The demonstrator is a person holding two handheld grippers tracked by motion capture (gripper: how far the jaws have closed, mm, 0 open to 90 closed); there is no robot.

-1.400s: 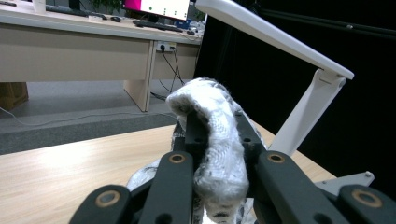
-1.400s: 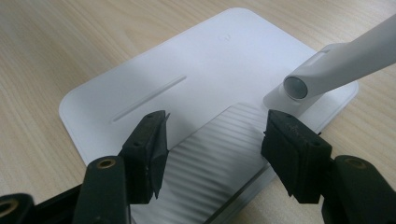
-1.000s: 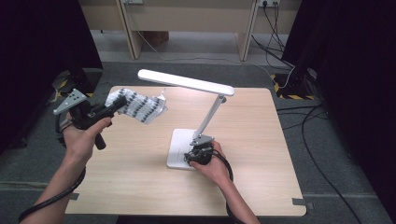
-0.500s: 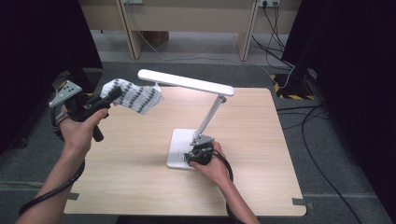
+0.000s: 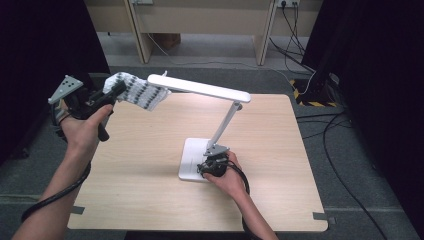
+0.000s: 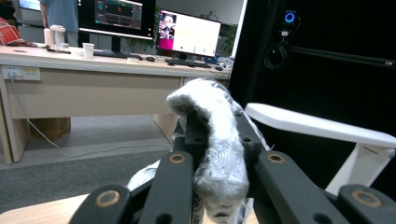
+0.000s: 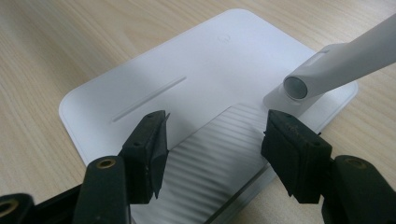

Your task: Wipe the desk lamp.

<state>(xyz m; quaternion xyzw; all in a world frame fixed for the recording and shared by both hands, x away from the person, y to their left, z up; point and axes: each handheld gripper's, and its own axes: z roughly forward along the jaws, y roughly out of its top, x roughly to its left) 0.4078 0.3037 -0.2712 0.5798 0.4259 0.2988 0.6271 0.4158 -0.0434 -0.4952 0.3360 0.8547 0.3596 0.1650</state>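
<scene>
Left gripper [image 6: 219,154] clamping a bunched white cloth [image 5: 137,91] with dark dots, raised beside lamp head [image 5: 200,88]; right gripper [image 7: 212,140] hovering spread over white lamp base [image 7: 187,84].

Office/lab: desks w/ monitors [image 6: 187,33], black curtains [image 5: 372,75], floor cables [image 5: 345,125].

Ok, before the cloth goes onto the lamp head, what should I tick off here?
1. Left tongs shut on the cloth: ok, the cloth is pinched between the jaws in the left gripper view.
2. Cloth off the table: ok.
3. Cloth touching the lamp head: cannot tell; they overlap in the high view.
4. Right tongs at the lamp base: ok, jaws open above it.
5. Base pressed down: cannot tell.
6. Lamp arm upright: ok.
</scene>
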